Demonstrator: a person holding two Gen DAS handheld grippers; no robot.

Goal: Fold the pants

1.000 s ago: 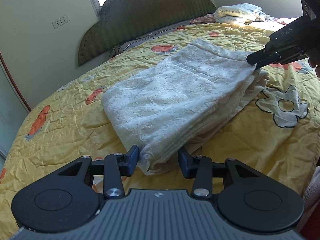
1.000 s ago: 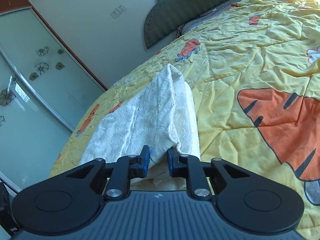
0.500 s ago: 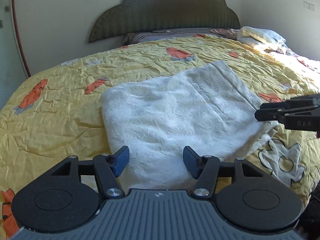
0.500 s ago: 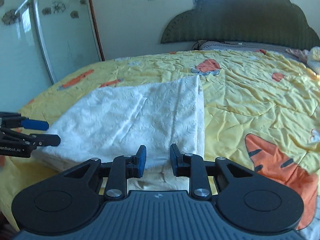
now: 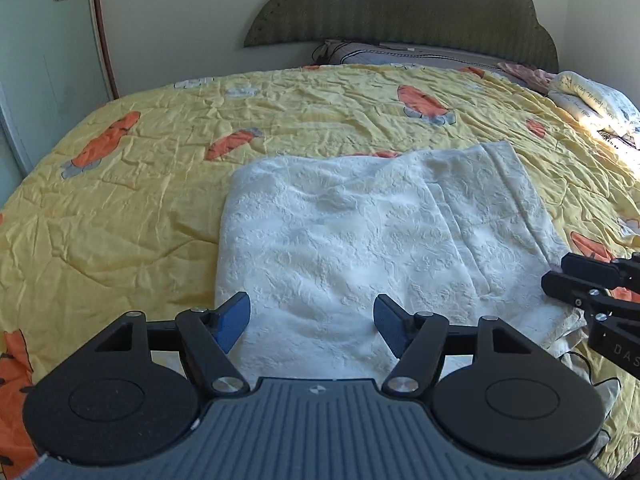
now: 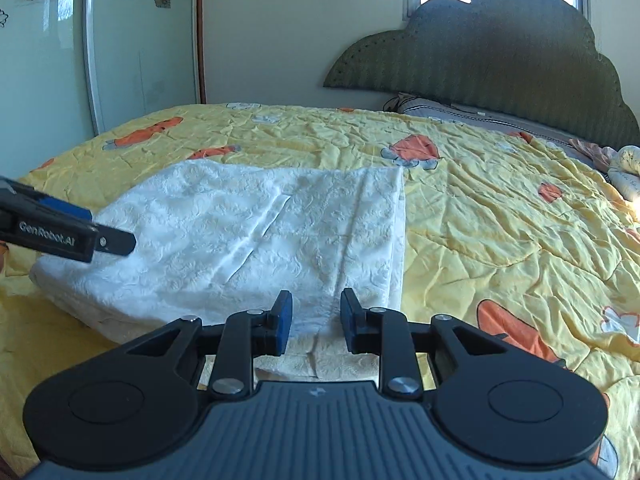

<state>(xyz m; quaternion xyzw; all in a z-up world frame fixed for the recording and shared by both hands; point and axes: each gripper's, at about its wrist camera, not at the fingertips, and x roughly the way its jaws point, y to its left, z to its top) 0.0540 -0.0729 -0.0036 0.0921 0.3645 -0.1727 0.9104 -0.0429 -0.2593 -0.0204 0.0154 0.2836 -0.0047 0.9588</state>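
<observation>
Releasing: left gripper (image 5: pixel 313 322) blue pads have just been opening and stand wide, straddling the near edge of the white embossed-fabric pants (image 5: pixel 360 240) without pressing it. Right gripper (image 6: pixel 316 320) sits at a narrower gap, pads apart and clear of the cloth at the near right corner; looks let go too. Pants lie flat as a folded rectangle on the yellow carrot-print quilt (image 5: pixel 140 208), so probably a fold just laid down. Green scalloped headboard (image 6: pixel 500 60) behind.

Left gripper (image 5: pixel 312 316) just opened wide, right gripper (image 6: pixel 316 316) slightly parted
</observation>
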